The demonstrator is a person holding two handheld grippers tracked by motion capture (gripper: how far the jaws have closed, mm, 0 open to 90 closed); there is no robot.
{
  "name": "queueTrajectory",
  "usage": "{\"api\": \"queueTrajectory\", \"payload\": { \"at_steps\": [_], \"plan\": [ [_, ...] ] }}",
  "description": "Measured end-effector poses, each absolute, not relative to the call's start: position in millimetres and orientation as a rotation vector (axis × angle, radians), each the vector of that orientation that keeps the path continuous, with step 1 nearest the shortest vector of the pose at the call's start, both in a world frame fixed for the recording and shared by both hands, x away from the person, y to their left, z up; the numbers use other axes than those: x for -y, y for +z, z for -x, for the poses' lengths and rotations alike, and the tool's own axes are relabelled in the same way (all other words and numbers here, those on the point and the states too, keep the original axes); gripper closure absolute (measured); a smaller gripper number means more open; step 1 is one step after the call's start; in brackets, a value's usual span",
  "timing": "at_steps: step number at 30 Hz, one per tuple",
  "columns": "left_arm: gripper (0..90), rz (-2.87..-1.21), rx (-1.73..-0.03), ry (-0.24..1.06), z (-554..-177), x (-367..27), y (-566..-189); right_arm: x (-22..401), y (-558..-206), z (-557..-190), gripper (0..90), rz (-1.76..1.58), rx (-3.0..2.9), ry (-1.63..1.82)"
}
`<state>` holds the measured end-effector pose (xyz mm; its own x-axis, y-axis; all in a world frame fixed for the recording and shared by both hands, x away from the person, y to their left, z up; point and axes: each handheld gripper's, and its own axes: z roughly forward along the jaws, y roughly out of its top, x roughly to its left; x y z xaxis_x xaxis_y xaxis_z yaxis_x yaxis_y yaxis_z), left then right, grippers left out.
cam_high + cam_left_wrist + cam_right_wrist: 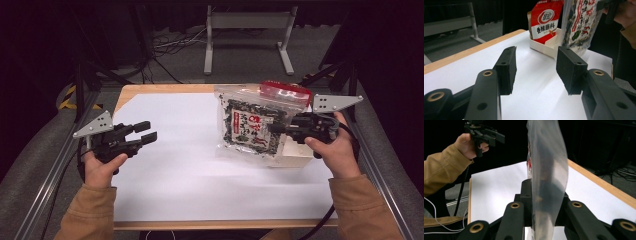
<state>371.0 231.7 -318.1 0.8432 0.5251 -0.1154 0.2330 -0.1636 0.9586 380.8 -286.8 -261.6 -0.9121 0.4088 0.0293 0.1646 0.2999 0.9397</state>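
Note:
A clear bag point(250, 125) of dark dried leaves with red and black print hangs upright above the table's right half. My right gripper point(274, 129) is shut on its right edge; in the right gripper view the bag point(547, 170) stands edge-on between the two pads. Behind it a red packet point(285, 92) stands in a white box point(295, 156). My left gripper point(145, 131) is held over the table's left side, open with nothing between its pads. In the left gripper view, the red packet point(546, 21) and the bag point(580, 22) lie beyond the open left gripper point(536, 71).
White paper point(175, 165) covers the wooden table point(165, 89). Metal rails point(55, 165) run along both sides. A grey metal stand point(247, 22) and cables lie on the floor beyond the far edge.

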Motion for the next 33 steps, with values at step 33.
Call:
{"api": "queueTrajectory", "payload": {
  "at_steps": [33],
  "plan": [
    [48.5, -1.768, -0.628, 0.262, -380.4, -234.0, -330.0, 340.2, -236.7, -382.4, 75.7, -0.649, -2.177, 1.598]
  ]
}}
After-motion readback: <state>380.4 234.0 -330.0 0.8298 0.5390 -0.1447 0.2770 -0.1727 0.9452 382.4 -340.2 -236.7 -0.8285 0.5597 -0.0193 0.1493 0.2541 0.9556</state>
